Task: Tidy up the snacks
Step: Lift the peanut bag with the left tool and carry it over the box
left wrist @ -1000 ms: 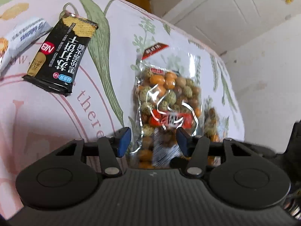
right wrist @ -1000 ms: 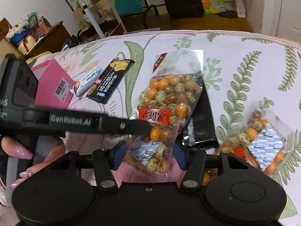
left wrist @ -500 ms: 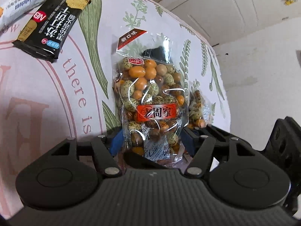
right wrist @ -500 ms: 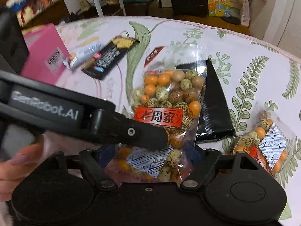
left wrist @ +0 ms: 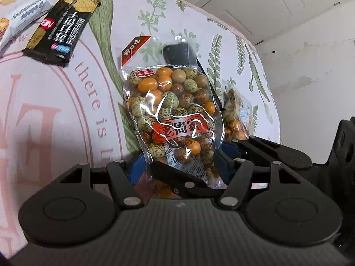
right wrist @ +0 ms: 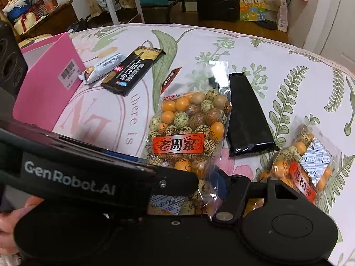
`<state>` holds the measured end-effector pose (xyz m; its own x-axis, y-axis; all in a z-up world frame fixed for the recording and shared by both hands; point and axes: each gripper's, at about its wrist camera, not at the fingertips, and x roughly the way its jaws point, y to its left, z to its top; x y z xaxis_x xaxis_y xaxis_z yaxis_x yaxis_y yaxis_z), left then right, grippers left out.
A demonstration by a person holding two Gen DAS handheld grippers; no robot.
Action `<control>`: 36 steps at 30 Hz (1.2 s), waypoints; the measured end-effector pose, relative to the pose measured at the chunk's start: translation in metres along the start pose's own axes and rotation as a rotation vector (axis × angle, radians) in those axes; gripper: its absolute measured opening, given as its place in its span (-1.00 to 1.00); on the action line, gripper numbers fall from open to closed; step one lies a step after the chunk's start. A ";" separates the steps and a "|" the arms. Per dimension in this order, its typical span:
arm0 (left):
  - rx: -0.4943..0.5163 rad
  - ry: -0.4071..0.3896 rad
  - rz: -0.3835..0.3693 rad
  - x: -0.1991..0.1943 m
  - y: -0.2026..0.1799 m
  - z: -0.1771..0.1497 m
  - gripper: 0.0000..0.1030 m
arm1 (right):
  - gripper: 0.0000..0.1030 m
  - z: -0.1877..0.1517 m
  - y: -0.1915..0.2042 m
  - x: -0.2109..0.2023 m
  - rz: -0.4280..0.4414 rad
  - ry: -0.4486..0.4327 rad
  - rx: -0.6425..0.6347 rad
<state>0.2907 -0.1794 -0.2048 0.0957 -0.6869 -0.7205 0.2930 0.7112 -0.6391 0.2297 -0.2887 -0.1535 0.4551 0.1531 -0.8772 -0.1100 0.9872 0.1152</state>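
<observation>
Both grippers, left [left wrist: 177,168] and right [right wrist: 188,188], hold their fingers around one nut bag's [right wrist: 185,133] bottom; a black packet [right wrist: 248,119] lies just beside it.

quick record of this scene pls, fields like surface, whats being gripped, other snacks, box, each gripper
surface: floral cloth with green ferns and pink lettering
gripped item: clear bag of orange and speckled coated nuts with a red label, lower end between both grippers' blue pads
left gripper: shut on the bag's bottom
right gripper: shut on the same end, one finger hidden by the left gripper's arm
other snacks: second nut bag, plain black pouch, black cracker pack with gold print, white bar wrapper
box: pink carton with barcode label
</observation>
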 end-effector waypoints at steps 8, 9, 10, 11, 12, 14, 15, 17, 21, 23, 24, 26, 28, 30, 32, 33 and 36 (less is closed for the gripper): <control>-0.028 0.043 -0.005 -0.017 -0.005 -0.013 0.23 | 0.39 -0.010 0.014 -0.020 0.004 0.011 -0.033; -0.028 0.047 -0.002 -0.018 -0.007 -0.015 0.23 | 0.39 -0.012 0.014 -0.022 0.006 0.014 -0.032; -0.028 0.051 0.001 -0.020 -0.008 -0.018 0.23 | 0.38 -0.013 0.015 -0.024 0.009 0.019 -0.032; -0.029 0.059 0.004 -0.022 -0.009 -0.020 0.23 | 0.38 -0.015 0.017 -0.026 0.011 0.022 -0.034; -0.029 0.066 0.007 -0.024 -0.010 -0.023 0.23 | 0.38 -0.018 0.020 -0.028 0.011 0.021 -0.038; -0.020 0.068 0.014 -0.030 -0.011 -0.028 0.23 | 0.37 -0.024 0.026 -0.034 0.015 0.005 -0.047; -0.010 0.066 0.020 -0.034 -0.013 -0.032 0.23 | 0.37 -0.027 0.028 -0.038 0.018 -0.003 -0.049; 0.003 0.062 0.032 -0.042 -0.016 -0.040 0.23 | 0.37 -0.034 0.034 -0.045 0.027 -0.017 -0.048; 0.029 0.067 0.054 -0.060 -0.022 -0.056 0.23 | 0.37 -0.047 0.047 -0.059 0.034 -0.040 -0.050; 0.042 0.063 0.061 -0.069 -0.024 -0.062 0.23 | 0.37 -0.052 0.054 -0.066 0.038 -0.054 -0.054; 0.046 0.061 0.064 -0.074 -0.025 -0.066 0.23 | 0.37 -0.055 0.058 -0.070 0.039 -0.061 -0.055; 0.049 0.054 0.067 -0.085 -0.026 -0.074 0.23 | 0.36 -0.059 0.067 -0.077 0.036 -0.063 -0.075; 0.043 0.053 0.059 -0.096 -0.026 -0.082 0.23 | 0.36 -0.061 0.077 -0.087 0.032 -0.063 -0.105; 0.036 0.034 0.047 -0.112 -0.027 -0.090 0.23 | 0.36 -0.061 0.086 -0.098 0.039 -0.072 -0.130; 0.027 0.006 0.053 -0.127 -0.030 -0.096 0.23 | 0.36 -0.059 0.095 -0.109 0.049 -0.082 -0.151; 0.022 -0.007 0.057 -0.135 -0.031 -0.099 0.23 | 0.36 -0.059 0.101 -0.113 0.053 -0.088 -0.163; 0.015 -0.032 0.071 -0.156 -0.032 -0.106 0.23 | 0.36 -0.057 0.118 -0.124 0.062 -0.100 -0.202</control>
<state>0.1651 -0.0795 -0.1004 0.1472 -0.6396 -0.7545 0.2988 0.7559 -0.5825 0.1102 -0.1936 -0.0580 0.5263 0.2266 -0.8196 -0.3102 0.9486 0.0631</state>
